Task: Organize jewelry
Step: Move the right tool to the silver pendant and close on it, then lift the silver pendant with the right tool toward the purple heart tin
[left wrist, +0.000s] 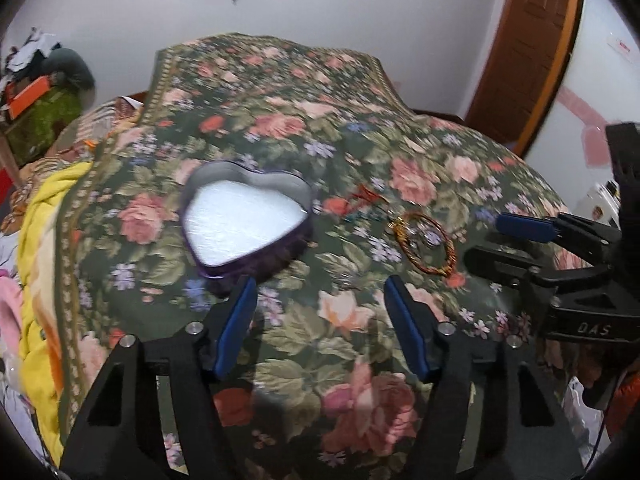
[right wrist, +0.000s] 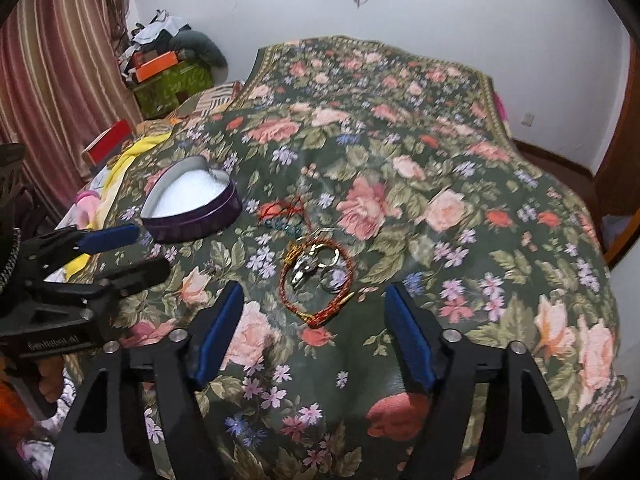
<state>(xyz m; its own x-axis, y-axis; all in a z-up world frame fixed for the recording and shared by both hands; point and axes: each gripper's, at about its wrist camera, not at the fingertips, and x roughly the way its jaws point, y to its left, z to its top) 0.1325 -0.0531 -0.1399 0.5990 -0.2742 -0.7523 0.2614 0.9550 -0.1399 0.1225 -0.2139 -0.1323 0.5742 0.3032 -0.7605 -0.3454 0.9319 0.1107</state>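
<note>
Red braided bracelet (right wrist: pixel 318 280) lies just ahead of my spread right tongs (right wrist: pixel 314 334); left tongs (left wrist: pixel 320 330) spread too, heart tin (left wrist: pixel 246 220) empty. Next I'd pinch its cord.

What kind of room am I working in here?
Probably a bedroom: the work surface is a bed under a floral blanket, with a curtain at its side and a wooden door beyond.
</note>
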